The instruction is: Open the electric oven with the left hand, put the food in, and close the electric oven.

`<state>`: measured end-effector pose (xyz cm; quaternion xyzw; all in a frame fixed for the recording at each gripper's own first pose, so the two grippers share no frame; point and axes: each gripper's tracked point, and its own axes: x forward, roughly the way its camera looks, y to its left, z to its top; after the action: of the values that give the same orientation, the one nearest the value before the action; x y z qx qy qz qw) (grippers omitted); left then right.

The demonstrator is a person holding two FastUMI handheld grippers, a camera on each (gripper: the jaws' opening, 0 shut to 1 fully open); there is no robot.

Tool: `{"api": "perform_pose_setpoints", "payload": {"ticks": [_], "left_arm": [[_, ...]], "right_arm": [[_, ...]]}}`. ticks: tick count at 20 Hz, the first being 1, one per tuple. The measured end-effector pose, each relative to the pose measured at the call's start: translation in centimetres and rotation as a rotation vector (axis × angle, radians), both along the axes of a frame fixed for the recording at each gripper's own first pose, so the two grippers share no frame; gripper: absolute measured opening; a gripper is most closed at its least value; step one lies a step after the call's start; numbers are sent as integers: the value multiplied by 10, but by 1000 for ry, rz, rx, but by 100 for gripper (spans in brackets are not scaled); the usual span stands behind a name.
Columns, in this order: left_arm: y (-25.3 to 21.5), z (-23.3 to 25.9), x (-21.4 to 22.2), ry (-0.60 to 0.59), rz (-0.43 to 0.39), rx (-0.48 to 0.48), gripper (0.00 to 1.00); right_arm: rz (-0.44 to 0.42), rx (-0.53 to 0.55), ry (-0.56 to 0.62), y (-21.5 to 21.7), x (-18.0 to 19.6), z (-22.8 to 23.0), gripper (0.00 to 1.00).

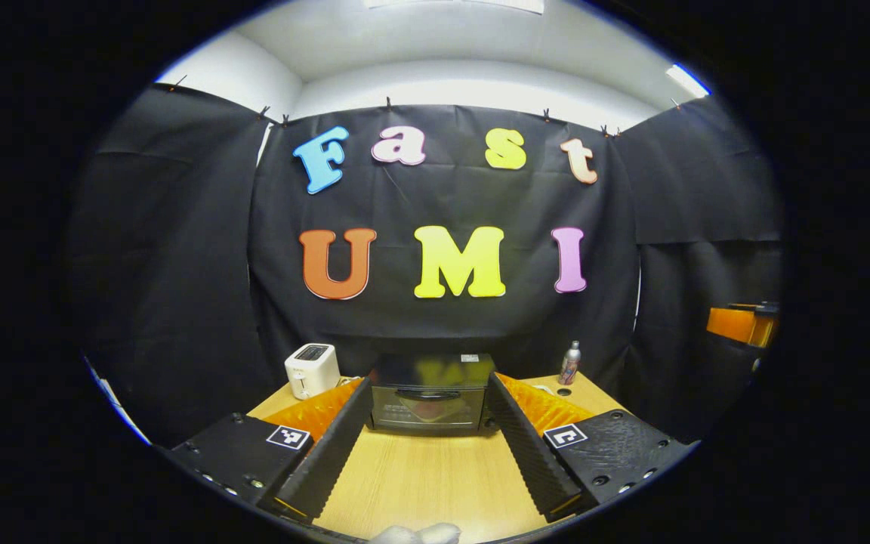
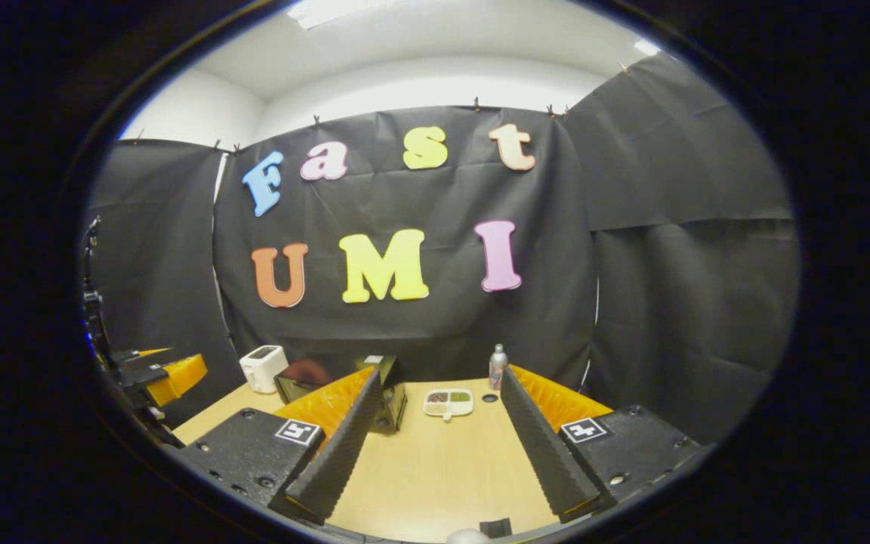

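Note:
The black electric oven (image 1: 430, 396) stands at the back of the wooden table, door shut, straight ahead between the fingers of my left gripper (image 1: 429, 434), which is open and well short of it. In the right gripper view the oven (image 2: 386, 393) sits partly behind my left finger. A white divided tray of food (image 2: 448, 402) lies on the table to the oven's right. My right gripper (image 2: 439, 446) is open, empty, pointing toward the tray from a distance. The left gripper (image 2: 159, 374) shows at the far left of the right gripper view.
A white toaster (image 1: 312, 370) stands left of the oven. A small metal bottle (image 1: 569, 363) stands to its right, with a dark round cap (image 2: 489, 397) on the table near it. Bare wooden tabletop (image 1: 420, 483) lies in front of the oven.

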<state>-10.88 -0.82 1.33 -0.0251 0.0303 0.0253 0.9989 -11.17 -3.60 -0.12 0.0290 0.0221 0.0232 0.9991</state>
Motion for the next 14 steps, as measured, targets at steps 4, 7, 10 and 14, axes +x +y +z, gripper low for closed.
{"api": "perform_pose_setpoints", "payload": {"ticks": [4,7,10,14], "left_arm": [[-4,15,-46,-21,41,27,96],[-11,18,-72,-33,45,45,96],[-9,18,-86,-34,57,42,97],[-8,22,-96,-47,58,47,97]], "right_arm": [[-6,-33,-58,-16,-33,8,96],[5,-45,-83,-15,-55,10,96],[26,-31,-84,-8,-68,9,96],[30,-24,-64,-7,-72,3,96]]}}
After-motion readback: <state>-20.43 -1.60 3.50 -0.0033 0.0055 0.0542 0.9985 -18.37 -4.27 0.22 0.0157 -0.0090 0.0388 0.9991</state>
